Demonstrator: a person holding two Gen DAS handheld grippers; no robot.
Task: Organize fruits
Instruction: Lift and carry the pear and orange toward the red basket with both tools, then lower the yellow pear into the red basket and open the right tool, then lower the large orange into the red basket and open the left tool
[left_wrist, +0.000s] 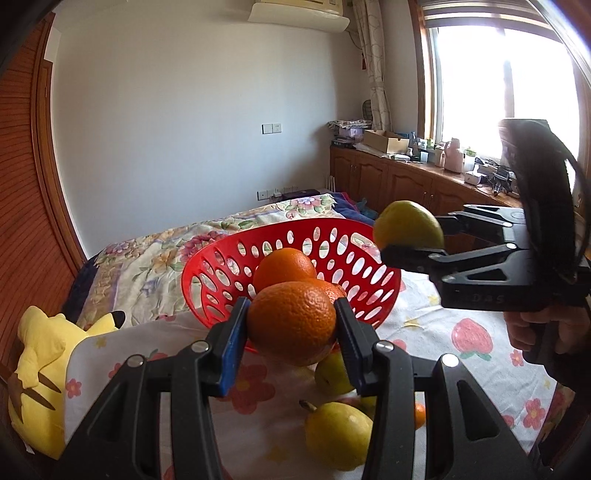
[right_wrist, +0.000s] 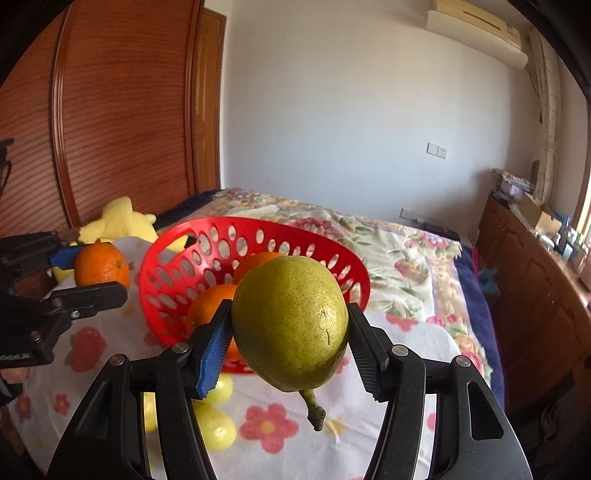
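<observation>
My left gripper (left_wrist: 291, 328) is shut on an orange (left_wrist: 291, 320) and holds it in the air just in front of the red perforated basket (left_wrist: 221, 273). My right gripper (right_wrist: 290, 332) is shut on a green-yellow pear (right_wrist: 290, 325), stem down, above the basket's near rim (right_wrist: 162, 236). The basket holds two oranges (left_wrist: 284, 267) on the bed. In the left wrist view the right gripper (left_wrist: 410, 236) shows with the pear (left_wrist: 408, 225) at the basket's right edge. In the right wrist view the left gripper (right_wrist: 92, 266) shows with its orange (right_wrist: 101, 269) left of the basket.
Loose pears (left_wrist: 338, 434) and an orange (left_wrist: 419, 415) lie on the flowered blanket (left_wrist: 469, 354) below the grippers. A yellow plush toy (left_wrist: 40, 354) lies at the left. A wooden wardrobe (right_wrist: 122, 110) stands beyond the bed, cabinets (left_wrist: 399, 181) under the window at right.
</observation>
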